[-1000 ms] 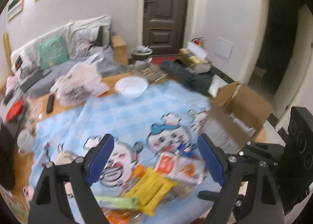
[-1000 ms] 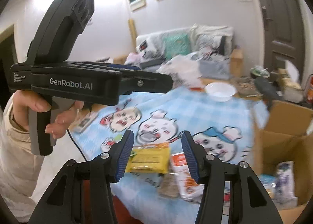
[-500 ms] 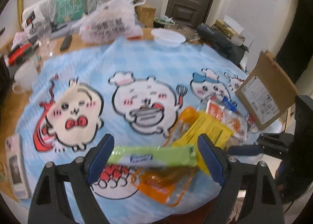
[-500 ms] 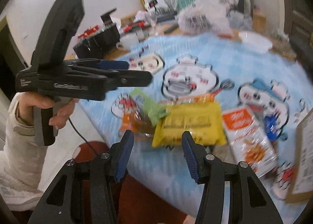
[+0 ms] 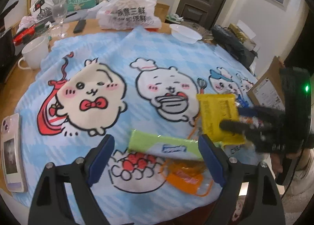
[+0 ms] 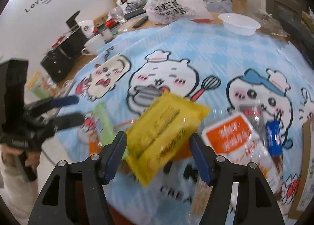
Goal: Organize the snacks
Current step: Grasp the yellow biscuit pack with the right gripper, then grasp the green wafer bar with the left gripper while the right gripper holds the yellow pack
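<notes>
So my left gripper [image 5: 156, 151] is spread wide over the near edge of the table, nothing between the blue pads, with the long lime-green plastic snack pack [image 5: 164, 145] lying crosswise just past them. Tucked partly under it on the near side is a crinkly clear-and-orange snack bag [image 5: 186, 176]. My right gripper [image 6: 158, 151] is gaping open too, and the flat yellow foil snack packet [image 6: 166, 134] sits tilted right in front of the gap; motion blur means I can't tell if either pad touches it. Right of that lies a glossy orange-and-white snack bag [image 6: 235, 138], with a small blue packet [image 6: 273, 136] just beyond it.

Everything rests on the soft light-blue checked tablecloth with cartoon characters [image 5: 121, 52]. At the near left edge there's a pinkish smartphone [image 5: 11, 150] lying flat. At the right edge a brown cardboard box flap [image 5: 266, 89] stands up; can't see inside the box.

Further back on the left is a white ceramic mug [image 5: 35, 52], contents hidden, then a clear wine glass [image 5: 59, 14]. At the far side sits a white plastic bowl [image 5: 185, 33] that looks empty, and a bulging white printed plastic shopping bag [image 5: 129, 13].
</notes>
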